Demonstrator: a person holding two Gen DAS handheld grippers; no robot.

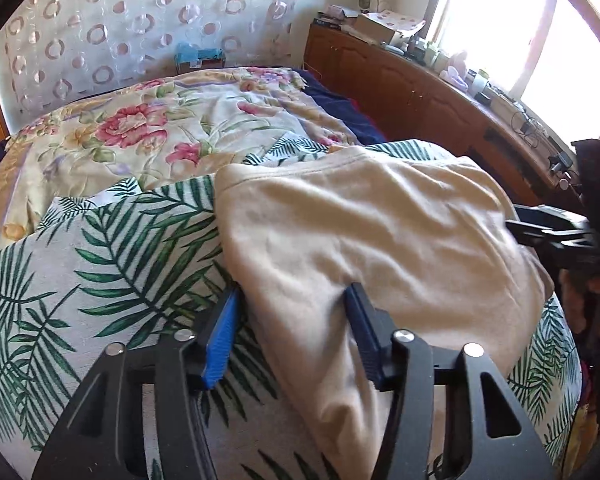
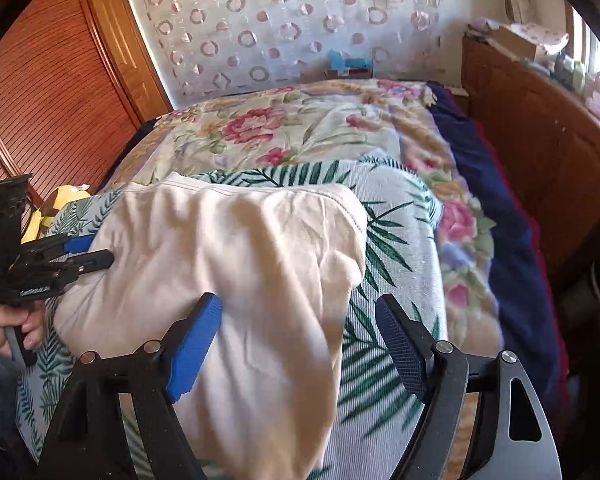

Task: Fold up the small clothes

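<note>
A cream garment (image 1: 360, 220) lies rumpled on a palm-leaf cloth (image 1: 100, 260) at the near end of a bed. My left gripper (image 1: 292, 292) has a gathered fold of the garment's near left edge filling the gap between its pads, which press on it from both sides. In the right wrist view the same left gripper (image 2: 100, 252) pinches the garment (image 2: 240, 248) at its left side, held by a hand (image 2: 4, 328). My right gripper (image 2: 296, 300) stands wide open over the garment's near right edge. Its blue pad touches the cloth and its dark pad hangs clear over the leaf print.
A floral bedspread (image 1: 140, 128) covers the far half of the bed, with a navy blanket (image 2: 500, 200) along its right side. A cluttered wooden cabinet (image 1: 400, 80) runs along the right under a window. Louvred wooden doors (image 2: 40, 80) and a yellow object (image 2: 60, 200) are at the left.
</note>
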